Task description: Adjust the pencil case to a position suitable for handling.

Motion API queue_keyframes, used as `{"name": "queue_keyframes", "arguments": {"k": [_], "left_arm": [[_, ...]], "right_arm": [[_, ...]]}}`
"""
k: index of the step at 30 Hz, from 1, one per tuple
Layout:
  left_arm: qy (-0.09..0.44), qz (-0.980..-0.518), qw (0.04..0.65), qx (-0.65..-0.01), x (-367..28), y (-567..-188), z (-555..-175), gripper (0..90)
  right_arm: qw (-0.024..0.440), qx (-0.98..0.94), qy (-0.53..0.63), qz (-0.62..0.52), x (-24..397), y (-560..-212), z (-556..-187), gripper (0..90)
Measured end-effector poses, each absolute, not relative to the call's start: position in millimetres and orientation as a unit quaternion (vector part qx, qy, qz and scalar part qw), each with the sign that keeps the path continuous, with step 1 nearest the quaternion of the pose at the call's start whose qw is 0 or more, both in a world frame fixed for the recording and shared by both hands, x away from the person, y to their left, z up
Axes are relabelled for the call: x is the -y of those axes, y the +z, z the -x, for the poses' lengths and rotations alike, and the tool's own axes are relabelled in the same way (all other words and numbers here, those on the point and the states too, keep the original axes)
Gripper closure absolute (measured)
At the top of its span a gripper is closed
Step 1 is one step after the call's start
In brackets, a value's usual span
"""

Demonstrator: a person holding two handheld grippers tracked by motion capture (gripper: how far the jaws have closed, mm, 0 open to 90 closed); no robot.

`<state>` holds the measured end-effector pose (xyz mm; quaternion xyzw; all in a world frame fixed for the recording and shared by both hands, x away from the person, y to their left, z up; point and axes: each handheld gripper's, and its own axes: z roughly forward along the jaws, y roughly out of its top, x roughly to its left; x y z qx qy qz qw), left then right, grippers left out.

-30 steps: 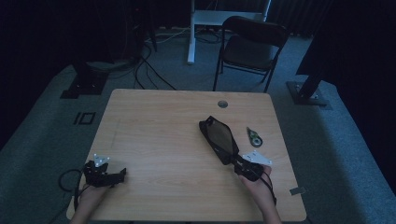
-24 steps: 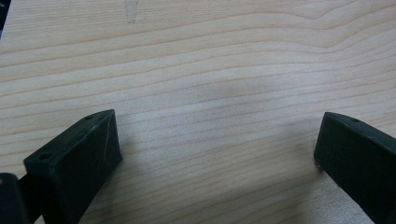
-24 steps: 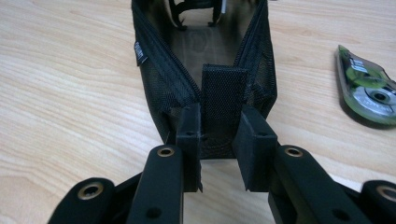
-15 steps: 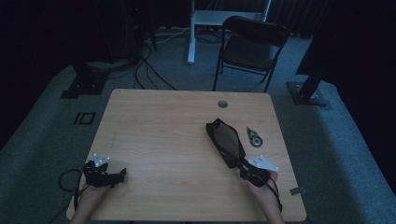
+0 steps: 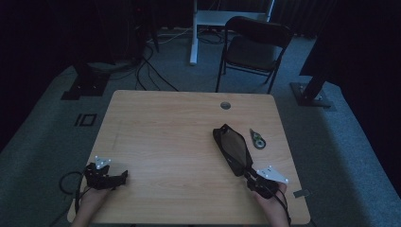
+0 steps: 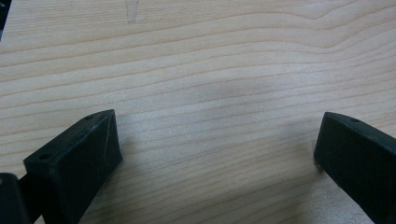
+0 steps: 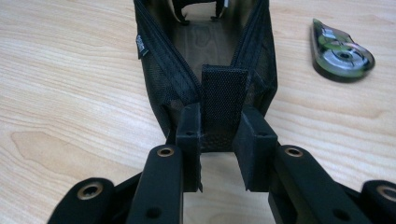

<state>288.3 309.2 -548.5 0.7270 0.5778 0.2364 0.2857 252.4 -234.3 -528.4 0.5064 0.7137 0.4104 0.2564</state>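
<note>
Fingers of the right gripper [image 7: 217,140] pinching only the pouch [image 5: 232,149] tab could slip off, while the left gripper [image 6: 215,154] fingers stand open over the table [image 5: 165,132].

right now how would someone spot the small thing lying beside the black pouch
Start at the wooden table and go to its right half, where the right gripper pinches the end of a black mesh pouch. Just right of it, apart, lies the tape dispenser: small, teardrop-shaped, greenish and see-through.

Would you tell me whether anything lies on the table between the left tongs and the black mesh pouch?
Nothing visible does: bare table lies between the open left tongs and the black mesh pouch, which the right tongs grip by its end tab. The tape dispenser lies on the pouch's far side.
</note>
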Motion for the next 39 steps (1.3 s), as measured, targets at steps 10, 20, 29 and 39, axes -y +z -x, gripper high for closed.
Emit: {"name": "queue_keyframes", "arguments": {"k": [10,20,29,39], "left_arm": [[0.236,-0.727,0.286,-0.578,-309,-548,-288,0.6],[0.236,-0.727,0.286,-0.578,-309,-548,-288,0.6],[0.236,-0.727,0.286,-0.578,-309,-548,-288,0.6],[0.236,-0.727,0.286,-0.578,-309,-548,-288,0.6]], "right_arm": [[0.255,-0.715,0.413,-0.503,223,-526,-233,72.5],[0.268,-0.725,0.412,-0.482,209,-523,-228,61.4],[0.265,-0.725,0.432,-0.467,214,-510,-231,51.5],[0.277,-0.710,0.459,-0.457,220,-488,-240,37.9]]}}
